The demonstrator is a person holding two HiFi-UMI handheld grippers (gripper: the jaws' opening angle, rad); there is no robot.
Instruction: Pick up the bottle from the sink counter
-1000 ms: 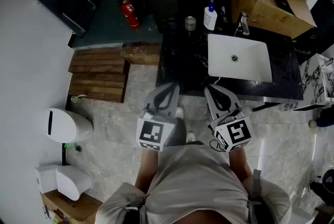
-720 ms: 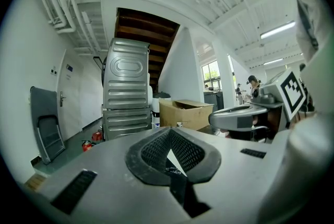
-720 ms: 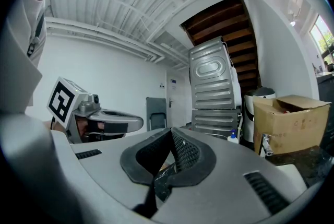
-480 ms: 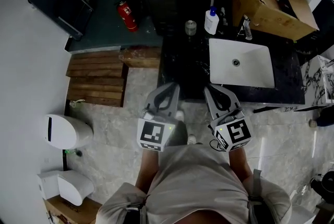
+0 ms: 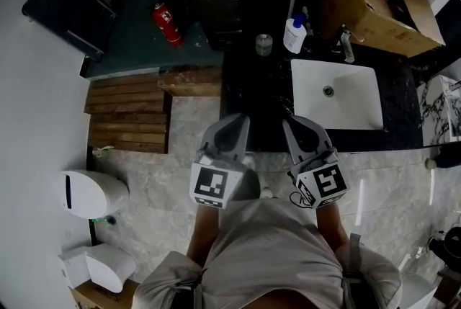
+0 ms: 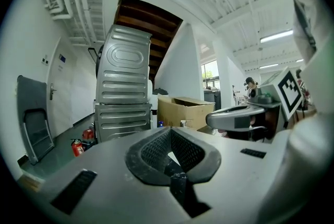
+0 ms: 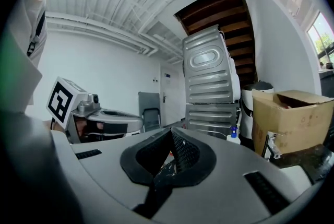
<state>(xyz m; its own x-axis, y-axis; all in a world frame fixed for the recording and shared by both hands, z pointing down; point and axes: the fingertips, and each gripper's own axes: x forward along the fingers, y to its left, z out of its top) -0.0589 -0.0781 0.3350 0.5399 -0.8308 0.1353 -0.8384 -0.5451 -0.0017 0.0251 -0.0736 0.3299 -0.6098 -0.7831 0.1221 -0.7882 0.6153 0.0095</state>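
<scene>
- Left claw and right claw are both pinched closed, nothing in either.
- Bottle stands upright at the back of the counter, 11 o'clock off the sink, 12 o'clock from my right claw, well apart.
- Nothing done yet: reach, grip and lift all remain.

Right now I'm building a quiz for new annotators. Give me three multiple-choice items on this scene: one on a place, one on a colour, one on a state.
1. Where does the bottle stand?
A. inside the cardboard box
B. on the counter beside the sink
C. on the floor

2. What colour is its cap?
A. red
B. green
C. blue

3. How is the left gripper?
A. shut, empty
B. wide open
C. shut on the bottle

Answers:
1. B, it stands on the dark top by the basin's corner.
2. C, the top shows blue.
3. A, its jaws meet with nothing between.
</scene>
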